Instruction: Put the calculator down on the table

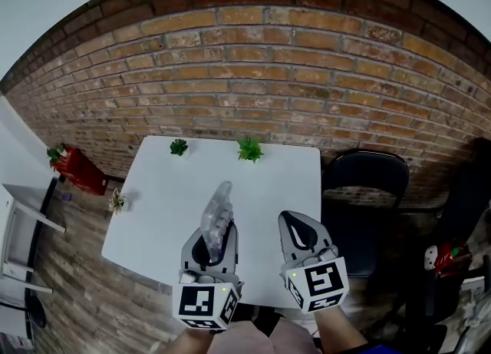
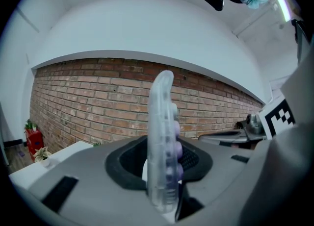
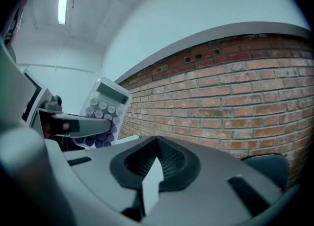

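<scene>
My left gripper is clamped on the calculator, jaws pressing both flat sides near its lower end. The calculator stands on edge, its long side pointing away from me and a bit up. It's a clear, pale plastic body with purple keys. In the left gripper view the keys sit on the side of it that faces right, toward my other gripper. It is held in the air over the near part of the white table, not resting on the top. My right gripper is just beside the left one, also over the near edge, with its jaws together and nothing between them. The right gripper view shows only a thin pale sliver where the black pads meet. That same view catches the calculator's key face, display at the top, with one left jaw crossing in front of it. Two small green plants stand at the far table edge, and a third small plant at the left edge. The brick wall is behind, a black chair just right of the table, and a red object on the floor at left.
</scene>
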### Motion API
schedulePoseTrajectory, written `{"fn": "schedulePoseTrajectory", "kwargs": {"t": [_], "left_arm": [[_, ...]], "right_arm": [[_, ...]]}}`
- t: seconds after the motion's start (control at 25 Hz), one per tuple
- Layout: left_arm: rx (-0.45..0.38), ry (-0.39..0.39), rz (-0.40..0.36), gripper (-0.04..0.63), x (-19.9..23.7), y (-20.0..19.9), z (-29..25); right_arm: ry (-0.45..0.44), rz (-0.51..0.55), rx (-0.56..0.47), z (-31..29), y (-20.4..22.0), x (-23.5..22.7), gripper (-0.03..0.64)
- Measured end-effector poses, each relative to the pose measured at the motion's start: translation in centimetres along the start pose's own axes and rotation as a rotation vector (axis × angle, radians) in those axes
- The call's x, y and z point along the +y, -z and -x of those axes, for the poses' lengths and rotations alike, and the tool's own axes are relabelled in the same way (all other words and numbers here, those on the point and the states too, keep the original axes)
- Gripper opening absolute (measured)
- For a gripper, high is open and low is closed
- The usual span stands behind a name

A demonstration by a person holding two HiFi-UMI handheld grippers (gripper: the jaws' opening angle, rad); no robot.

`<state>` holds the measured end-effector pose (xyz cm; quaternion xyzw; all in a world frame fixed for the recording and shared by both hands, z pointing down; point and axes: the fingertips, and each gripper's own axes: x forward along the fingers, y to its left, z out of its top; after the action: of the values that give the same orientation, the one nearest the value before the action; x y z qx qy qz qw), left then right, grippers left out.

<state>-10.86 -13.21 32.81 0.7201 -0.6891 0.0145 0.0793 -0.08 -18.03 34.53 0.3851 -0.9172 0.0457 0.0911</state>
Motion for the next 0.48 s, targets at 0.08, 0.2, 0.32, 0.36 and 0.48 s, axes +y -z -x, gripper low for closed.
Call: {"fn": "schedulePoseTrajectory", "kwargs": {"t": [0.08,0.2,0.32,0.36,0.48], "left_arm": [[-0.016,0.008,-0.007,0.135,0.2,-0.8,-0.8],[-0.027,0.022,-0.022,0.135,0.9,-1.5,-2.1],[-0.022,0.045,-0.026,0.135,1.6,-1.7,-3.6],[-0.017,0.054,-0.026,0.135,1.8,-1.6,-4.0],[0.012,0.079,-0.029,0.135,2.4,-0.8,-5.5]], "right_arm": [[0.009,0.002,-0.001,-0.7,-0.4,-0.4,0.003],[0.017,0.011,-0.009,-2.0,-1.2,-0.6,0.003],[0.032,0.015,-0.008,-3.4,-1.8,-0.8,0.003],[0.037,0.015,-0.007,-3.9,-1.9,-0.8,0.003],[0.054,0.014,0.005,-4.9,-1.8,-0.8,0.003]]}}
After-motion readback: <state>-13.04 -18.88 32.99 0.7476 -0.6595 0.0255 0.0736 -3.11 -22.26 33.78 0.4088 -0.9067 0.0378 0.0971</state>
